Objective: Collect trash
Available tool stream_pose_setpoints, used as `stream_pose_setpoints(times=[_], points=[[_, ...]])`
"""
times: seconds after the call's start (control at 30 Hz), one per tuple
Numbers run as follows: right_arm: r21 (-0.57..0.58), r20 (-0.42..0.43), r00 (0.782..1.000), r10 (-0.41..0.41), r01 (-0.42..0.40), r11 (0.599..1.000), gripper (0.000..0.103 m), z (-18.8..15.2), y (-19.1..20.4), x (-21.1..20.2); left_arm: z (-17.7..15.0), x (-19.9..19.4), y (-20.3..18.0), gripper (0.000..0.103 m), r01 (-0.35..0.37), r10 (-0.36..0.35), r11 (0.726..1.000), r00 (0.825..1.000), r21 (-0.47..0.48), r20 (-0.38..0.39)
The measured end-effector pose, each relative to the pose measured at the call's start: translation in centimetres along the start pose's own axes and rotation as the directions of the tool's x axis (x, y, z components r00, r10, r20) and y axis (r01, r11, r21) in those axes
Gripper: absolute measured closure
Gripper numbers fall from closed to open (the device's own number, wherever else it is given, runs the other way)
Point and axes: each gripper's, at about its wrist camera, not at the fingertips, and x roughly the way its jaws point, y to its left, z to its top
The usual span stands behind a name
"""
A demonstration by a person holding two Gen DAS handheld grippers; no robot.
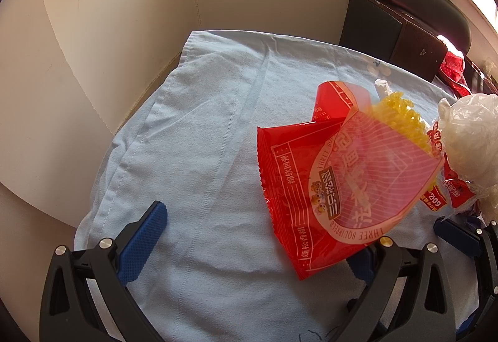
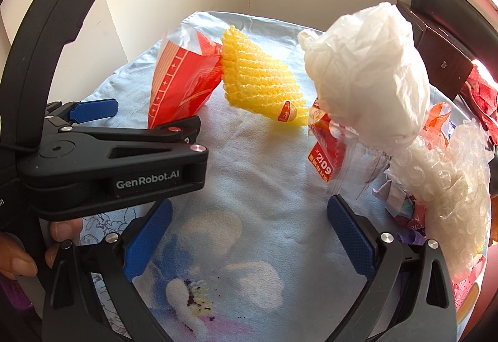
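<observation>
Trash sits grouped on a pale blue cloth (image 2: 249, 173) with a printed flower at the near edge. Red snack wrapper (image 1: 336, 186) lies toward the right in the left wrist view, "THREE SQUIRRELS" legible, its near corner touching the left gripper's right-hand finger; whether it is pinched there cannot be told. Left gripper (image 1: 252, 248): jaws spread wide, left pad over bare cloth. In the right wrist view the same gripper (image 2: 93, 111) shows from the side at left, fingers apart, the wrapper (image 2: 183, 83) rising from behind its nearer finger.

Yellow foam net (image 2: 258, 83) lies just beside the wrapper, touching its far upper edge, small red sticker at its near-right tip. Right of it, a crumpled white plastic bag (image 2: 367, 77) stands tallest, resting on a small red packet (image 2: 323, 155) and a clear zip bag (image 2: 358, 173). Bubble wrap (image 2: 448, 186) is heaped at far right over torn coloured scraps.

Right gripper (image 2: 249, 239): jaws wide, nothing between them; right pad just beside the zip bag's near edge, contact unclear. A hand (image 2: 28, 251) grips the left tool's handle at lower left. Dark box (image 2: 442, 61) stands beyond the cloth, far right.
</observation>
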Motion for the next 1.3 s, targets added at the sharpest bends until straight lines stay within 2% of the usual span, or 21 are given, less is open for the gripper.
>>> stream_pose_setpoints(times=[1.3], points=[[0.000,0.000,1.000,0.000,0.000,1.000,0.003,0.03,-0.08,-0.09,0.13,-0.08,0.08,0.004,0.001,-0.001,1.000,1.000,0.000,-0.001]])
